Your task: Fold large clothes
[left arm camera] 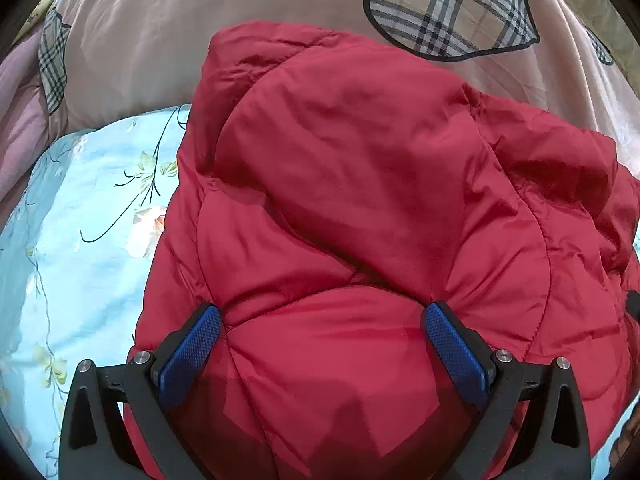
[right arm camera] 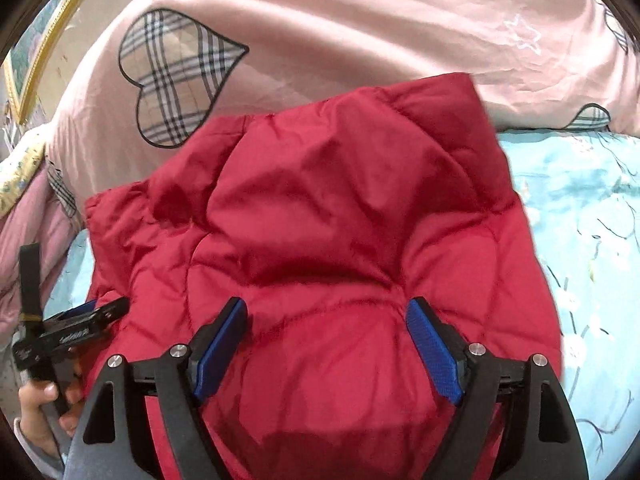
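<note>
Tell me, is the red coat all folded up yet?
Nearly. The red coat already lies in a puffy folded bundle on the blue flowered sheet. Both hand-held grippers, left and right, sit open over its near edge, gripping nothing. Left to do: perhaps flattening it, since it still looks lumpy.

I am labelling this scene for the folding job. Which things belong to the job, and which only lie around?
For the job:
- red padded jacket
- left gripper
- right gripper

Only lying around:
- pink quilt with plaid hearts
- blue floral sheet
</note>
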Action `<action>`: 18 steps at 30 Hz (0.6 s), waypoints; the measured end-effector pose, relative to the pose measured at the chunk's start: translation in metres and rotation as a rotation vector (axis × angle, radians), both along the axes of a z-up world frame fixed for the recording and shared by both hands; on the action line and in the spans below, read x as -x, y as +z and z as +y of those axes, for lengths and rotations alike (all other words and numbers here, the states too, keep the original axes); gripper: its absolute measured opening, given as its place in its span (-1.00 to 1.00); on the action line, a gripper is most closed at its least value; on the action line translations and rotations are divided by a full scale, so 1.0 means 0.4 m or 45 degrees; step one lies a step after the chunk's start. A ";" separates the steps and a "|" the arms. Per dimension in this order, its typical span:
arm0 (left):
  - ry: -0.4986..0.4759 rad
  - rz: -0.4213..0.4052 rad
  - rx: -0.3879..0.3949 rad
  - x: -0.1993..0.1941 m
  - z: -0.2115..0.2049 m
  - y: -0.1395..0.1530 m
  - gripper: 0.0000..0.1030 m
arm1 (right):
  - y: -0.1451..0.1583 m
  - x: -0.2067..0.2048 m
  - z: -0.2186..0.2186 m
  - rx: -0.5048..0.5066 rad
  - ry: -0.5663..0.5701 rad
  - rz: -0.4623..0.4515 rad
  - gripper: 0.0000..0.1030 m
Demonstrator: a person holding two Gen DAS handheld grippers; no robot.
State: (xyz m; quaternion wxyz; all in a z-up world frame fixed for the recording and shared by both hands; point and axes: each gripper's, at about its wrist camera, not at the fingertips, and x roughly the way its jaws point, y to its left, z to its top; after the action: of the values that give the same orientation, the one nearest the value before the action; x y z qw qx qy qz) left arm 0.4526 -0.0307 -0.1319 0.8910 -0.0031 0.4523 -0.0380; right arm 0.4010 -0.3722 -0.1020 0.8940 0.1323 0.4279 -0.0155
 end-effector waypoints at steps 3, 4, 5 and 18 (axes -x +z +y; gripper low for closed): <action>-0.002 0.003 -0.001 -0.009 -0.009 0.003 0.99 | 0.012 0.039 -0.013 -0.010 0.013 0.001 0.62; 0.002 -0.003 0.000 -0.006 -0.009 0.009 0.99 | 0.017 0.052 -0.018 -0.013 0.012 0.000 0.62; 0.006 -0.008 0.000 -0.002 -0.009 0.016 0.99 | 0.019 0.062 -0.024 -0.012 0.011 -0.001 0.62; -0.001 -0.077 0.197 0.068 0.058 0.101 0.99 | 0.017 0.104 -0.087 -0.023 -0.019 0.001 0.65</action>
State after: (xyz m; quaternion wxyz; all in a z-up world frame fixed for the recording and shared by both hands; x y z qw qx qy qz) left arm 0.4254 -0.0075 -0.0916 0.9014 -0.0707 0.4209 -0.0732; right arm 0.3593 -0.4072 -0.0950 0.8924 0.1435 0.4275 -0.0183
